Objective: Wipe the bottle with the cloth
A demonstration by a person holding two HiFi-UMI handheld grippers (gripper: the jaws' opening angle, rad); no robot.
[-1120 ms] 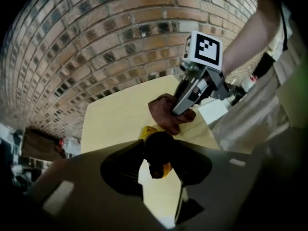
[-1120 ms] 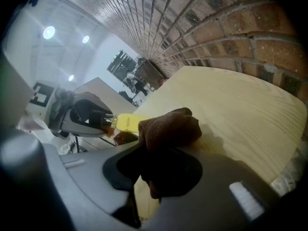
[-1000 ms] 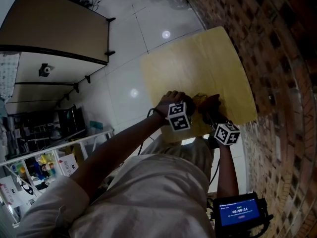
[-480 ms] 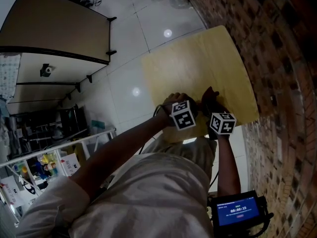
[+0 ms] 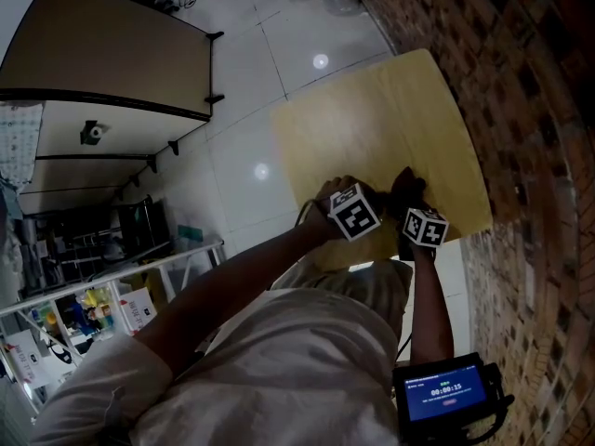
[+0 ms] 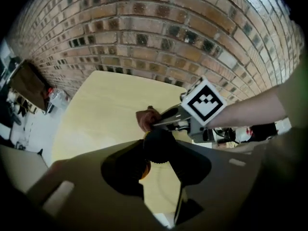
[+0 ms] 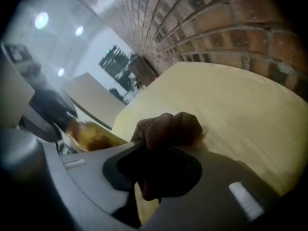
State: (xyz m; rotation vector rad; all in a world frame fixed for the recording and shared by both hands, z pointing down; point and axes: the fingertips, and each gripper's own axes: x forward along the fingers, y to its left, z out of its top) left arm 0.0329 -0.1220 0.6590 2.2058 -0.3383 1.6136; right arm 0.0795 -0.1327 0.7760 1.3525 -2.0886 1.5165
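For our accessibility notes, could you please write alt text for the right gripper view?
The right tool is shut on a bunched brown cloth over a pale wooden table. An amber bottle shows at the left, close to the cloth, and a brick wall rises behind the table.

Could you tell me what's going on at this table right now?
A person works over a light wooden table beside a brick wall, with a gripper in each hand. The left gripper is clamped on an amber-filled bottle near its dark cap. The right gripper is shut on a brown cloth and holds it by the cap end; actual contact can't be confirmed.
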